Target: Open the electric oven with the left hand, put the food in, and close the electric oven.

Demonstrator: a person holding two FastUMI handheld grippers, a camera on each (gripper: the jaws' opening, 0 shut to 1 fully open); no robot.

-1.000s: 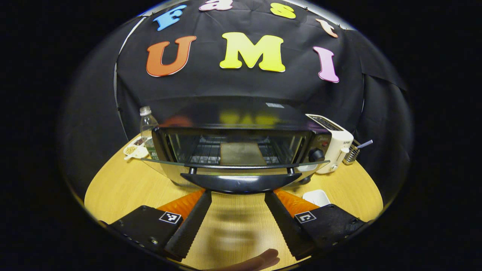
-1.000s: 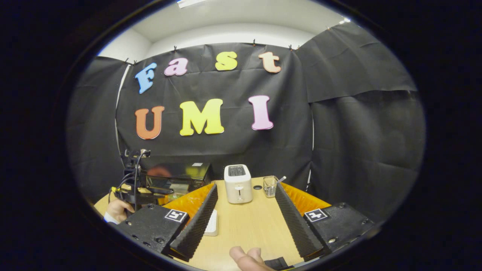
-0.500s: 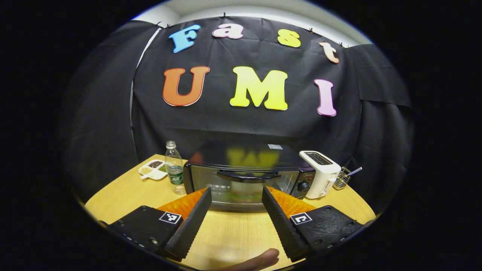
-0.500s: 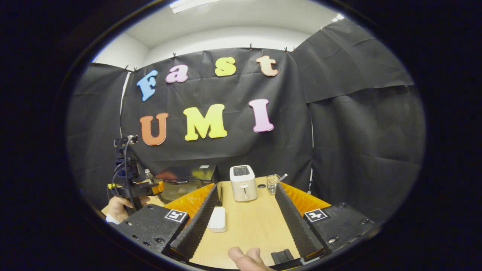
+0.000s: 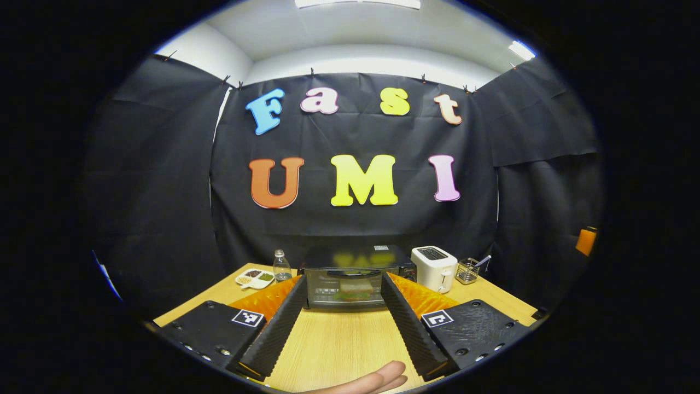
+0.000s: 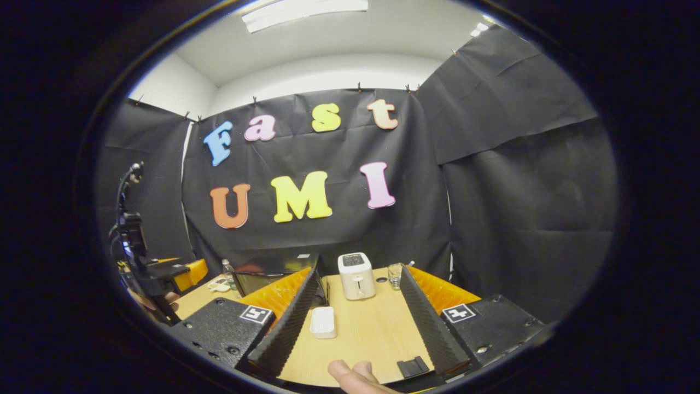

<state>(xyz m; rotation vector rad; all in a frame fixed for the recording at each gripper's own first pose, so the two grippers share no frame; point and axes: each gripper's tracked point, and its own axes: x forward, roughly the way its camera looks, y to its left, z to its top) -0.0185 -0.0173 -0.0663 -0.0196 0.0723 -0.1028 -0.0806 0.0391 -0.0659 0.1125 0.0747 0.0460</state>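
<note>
Oven [image 5: 355, 279] door shut at counter [image 5: 339, 345] back, food visible behind glass, so task looks finished; left claw [image 5: 340, 314] and right claw [image 6: 358, 314] both wide, empty, well apart from it.

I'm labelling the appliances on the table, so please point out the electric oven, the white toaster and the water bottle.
electric oven [image 5: 350, 289]: left gripper view, on its glass door.
white toaster [image 5: 433, 268]: left gripper view, on its front side.
water bottle [image 5: 281, 268]: left gripper view, on its clear body.
</note>
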